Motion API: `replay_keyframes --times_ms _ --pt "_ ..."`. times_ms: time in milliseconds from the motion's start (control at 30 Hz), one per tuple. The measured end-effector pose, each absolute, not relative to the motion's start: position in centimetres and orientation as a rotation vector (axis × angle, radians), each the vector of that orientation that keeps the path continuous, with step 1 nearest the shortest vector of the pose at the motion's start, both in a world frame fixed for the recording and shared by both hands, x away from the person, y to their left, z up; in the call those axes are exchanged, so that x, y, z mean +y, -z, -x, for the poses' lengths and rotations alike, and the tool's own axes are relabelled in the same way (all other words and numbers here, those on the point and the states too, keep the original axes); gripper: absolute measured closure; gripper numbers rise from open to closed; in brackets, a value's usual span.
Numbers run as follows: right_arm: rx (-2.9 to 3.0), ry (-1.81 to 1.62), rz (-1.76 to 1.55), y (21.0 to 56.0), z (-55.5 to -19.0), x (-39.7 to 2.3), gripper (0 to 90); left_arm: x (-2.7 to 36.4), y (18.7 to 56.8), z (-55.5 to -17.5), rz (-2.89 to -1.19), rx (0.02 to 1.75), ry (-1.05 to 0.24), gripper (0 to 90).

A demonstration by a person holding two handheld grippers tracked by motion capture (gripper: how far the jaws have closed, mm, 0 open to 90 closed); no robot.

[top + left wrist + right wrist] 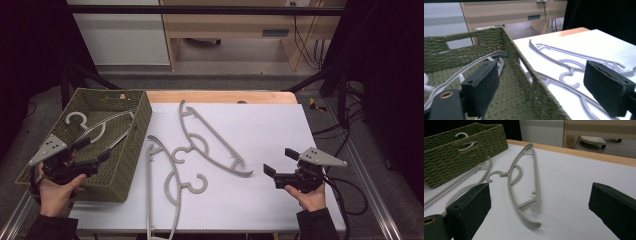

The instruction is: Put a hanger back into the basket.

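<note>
Jaws of my left gripper (93, 149) and right gripper (278, 162) stand wide, empty; one hanger (95, 129) lies in the basket (131, 152), apparently flat, two hangers (207, 137) at three o'clock of it

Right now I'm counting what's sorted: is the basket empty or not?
Not empty. The basket holds one grey hanger, its hook showing inside; two more hangers lie outside on the table.

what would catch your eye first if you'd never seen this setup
Probably the woven green basket at the table's left edge, with one grey hanger already lying inside. Next, two more grey hangers sprawled on the white tabletop beside it, flanked by the open left gripper and open right gripper.
</note>
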State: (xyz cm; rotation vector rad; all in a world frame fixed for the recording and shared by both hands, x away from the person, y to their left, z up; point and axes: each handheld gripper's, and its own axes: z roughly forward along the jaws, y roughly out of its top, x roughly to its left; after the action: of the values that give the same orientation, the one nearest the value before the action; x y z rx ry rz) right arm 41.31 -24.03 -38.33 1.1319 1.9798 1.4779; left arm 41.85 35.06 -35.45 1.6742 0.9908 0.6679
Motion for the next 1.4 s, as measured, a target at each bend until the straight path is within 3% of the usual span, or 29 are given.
replay_keyframes --times_ms 333,633,1400 --pt "2.053 -1.489 -1.058 38.1 -40.9 -20.6 4.4 33.3 35.7 -41.0 -1.706 0.938 -0.649 9.1" --pt "2.175 -1.494 -0.997 38.7 -40.3 -15.0 4.4 33.4 35.8 -41.0 -1.714 0.944 -0.633 8.5" --pt "2.522 -1.319 -0.958 45.6 -38.9 -2.2 14.1 34.2 35.8 -41.1 -1.711 0.979 -0.662 8.7"
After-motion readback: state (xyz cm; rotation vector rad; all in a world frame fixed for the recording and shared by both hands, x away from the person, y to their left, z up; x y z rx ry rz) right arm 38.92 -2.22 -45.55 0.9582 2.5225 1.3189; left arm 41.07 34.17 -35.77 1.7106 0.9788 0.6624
